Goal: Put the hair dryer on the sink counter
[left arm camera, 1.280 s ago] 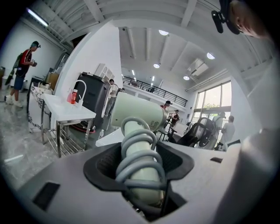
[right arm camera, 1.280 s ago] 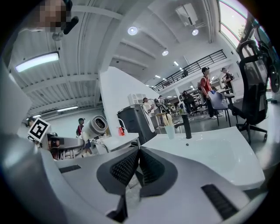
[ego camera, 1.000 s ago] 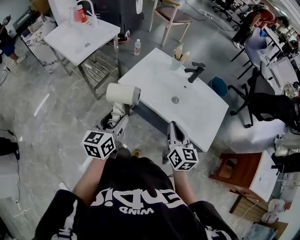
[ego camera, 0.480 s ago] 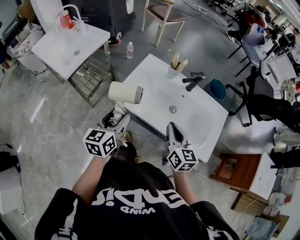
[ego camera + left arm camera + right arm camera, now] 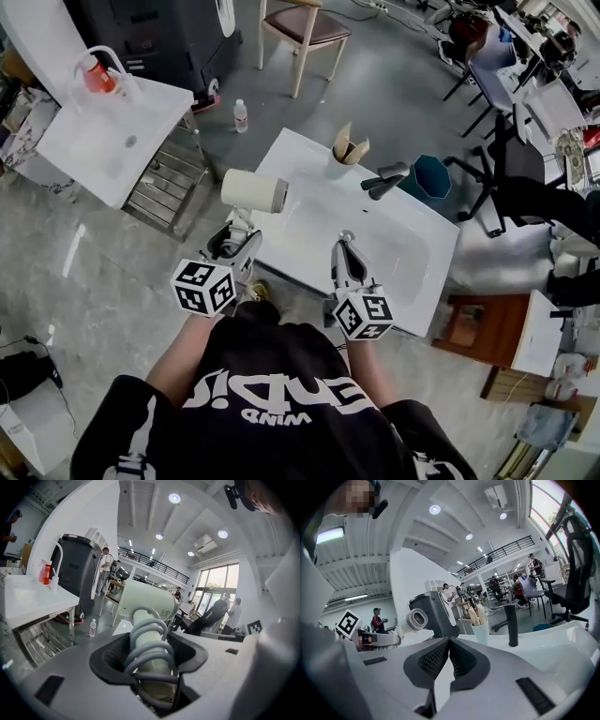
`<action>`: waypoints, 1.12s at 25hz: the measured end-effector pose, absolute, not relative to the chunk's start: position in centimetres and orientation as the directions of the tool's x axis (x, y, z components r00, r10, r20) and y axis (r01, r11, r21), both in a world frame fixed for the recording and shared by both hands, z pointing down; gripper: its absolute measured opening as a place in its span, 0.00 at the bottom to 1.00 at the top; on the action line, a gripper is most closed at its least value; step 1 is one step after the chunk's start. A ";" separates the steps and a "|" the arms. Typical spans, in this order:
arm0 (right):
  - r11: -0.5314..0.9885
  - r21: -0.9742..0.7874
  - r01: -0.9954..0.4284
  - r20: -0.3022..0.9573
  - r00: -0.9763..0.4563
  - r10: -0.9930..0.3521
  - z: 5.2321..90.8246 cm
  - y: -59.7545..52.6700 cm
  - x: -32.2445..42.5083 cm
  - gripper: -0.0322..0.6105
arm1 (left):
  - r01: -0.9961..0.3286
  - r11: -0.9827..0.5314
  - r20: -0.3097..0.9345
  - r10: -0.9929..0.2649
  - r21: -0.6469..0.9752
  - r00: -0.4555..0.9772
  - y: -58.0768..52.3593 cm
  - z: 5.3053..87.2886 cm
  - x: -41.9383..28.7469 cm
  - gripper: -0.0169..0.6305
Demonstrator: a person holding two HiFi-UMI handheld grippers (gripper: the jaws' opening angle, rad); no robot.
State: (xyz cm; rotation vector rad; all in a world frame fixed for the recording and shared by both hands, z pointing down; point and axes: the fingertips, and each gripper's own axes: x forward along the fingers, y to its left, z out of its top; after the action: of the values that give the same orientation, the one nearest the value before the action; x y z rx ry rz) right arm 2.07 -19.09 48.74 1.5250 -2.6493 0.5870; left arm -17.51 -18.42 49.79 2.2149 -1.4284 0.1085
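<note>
We carry the cream plastic hair dryer (image 5: 253, 190) upright in the left gripper (image 5: 232, 246). Its barrel lies level in the air above the left edge of the white ceramic sink counter (image 5: 412, 253) and does not touch it. In the left gripper view the left gripper (image 5: 151, 667) stands wide and is clamped on the dryer's handle (image 5: 149, 620), with the pale coiled cord (image 5: 147, 641) wound round that handle between the pads. The right gripper (image 5: 447, 641) has its jaws pressed together on nothing and points over the basin.

We judge the dryer to be light, stiff and top-heavy, with a smooth shell that could slip. The springy cord under the pads probably makes the hold a little soft. The handle, low and near the barrel, looks like the sound place to hold it. On hard ceramic it should rest more safely on its side than standing.
</note>
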 end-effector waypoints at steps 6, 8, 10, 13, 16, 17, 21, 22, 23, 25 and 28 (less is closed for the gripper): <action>0.391 -0.322 -0.862 0.215 -0.469 -0.856 48.8 -21.2 2.1 0.09 | -0.856 -0.358 0.354 -0.798 0.373 0.488 -22.2 50.7 -17.5 0.40; 0.376 -0.328 -0.867 0.221 -0.457 -0.862 48.9 -21.7 2.5 0.09 | -0.855 -0.358 0.363 -0.792 0.376 0.491 -23.3 51.1 -17.4 0.40; 0.364 -0.333 -0.870 0.224 -0.448 -0.865 49.0 -22.2 3.0 0.09 | -0.855 -0.359 0.377 -0.783 0.373 0.494 -24.4 51.6 -17.3 0.40; 0.353 -0.343 -0.871 0.226 -0.441 -0.869 49.2 -23.1 3.6 0.09 | -0.854 -0.368 0.397 -0.769 0.367 0.501 -26.4 52.7 -17.0 0.40; 0.353 -0.345 -0.870 0.230 -0.443 -0.867 49.5 -24.2 4.1 0.09 | -0.851 -0.376 0.419 -0.750 0.367 0.512 -28.4 54.1 -16.6 0.40; 0.354 -0.344 -0.870 0.232 -0.444 -0.865 49.6 -24.5 4.2 0.09 | -0.852 -0.379 0.428 -0.744 0.362 0.513 -29.1 54.6 -16.4 0.40; 0.352 -0.344 -0.871 0.237 -0.443 -0.865 49.9 -25.7 4.8 0.09 | -0.857 -0.384 0.456 -0.729 0.343 0.510 -31.5 56.5 -15.9 0.40; 0.351 -0.344 -0.871 0.238 -0.443 -0.865 50.0 -26.0 4.9 0.09 | -0.858 -0.384 0.462 -0.726 0.342 0.509 -32.1 56.9 -15.7 0.40; 0.350 -0.344 -0.871 0.239 -0.442 -0.865 50.1 -26.3 5.0 0.09 | -0.858 -0.384 0.467 -0.723 0.341 0.509 -32.6 57.3 -15.6 0.40; 0.348 -0.345 -0.872 0.241 -0.440 -0.865 50.3 -26.9 5.2 0.09 | -0.857 -0.388 0.478 -0.714 0.338 0.511 -33.6 58.2 -15.3 0.40; 0.343 -0.347 -0.873 0.244 -0.437 -0.866 50.6 -27.7 5.4 0.09 | -0.856 -0.392 0.507 -0.691 0.337 0.516 -34.9 59.7 -14.9 0.40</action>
State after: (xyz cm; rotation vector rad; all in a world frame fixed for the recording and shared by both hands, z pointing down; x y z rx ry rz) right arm 5.43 -27.71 50.55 1.6583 -2.5603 0.6781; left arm -14.92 -34.92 59.72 2.1950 -1.2573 0.3839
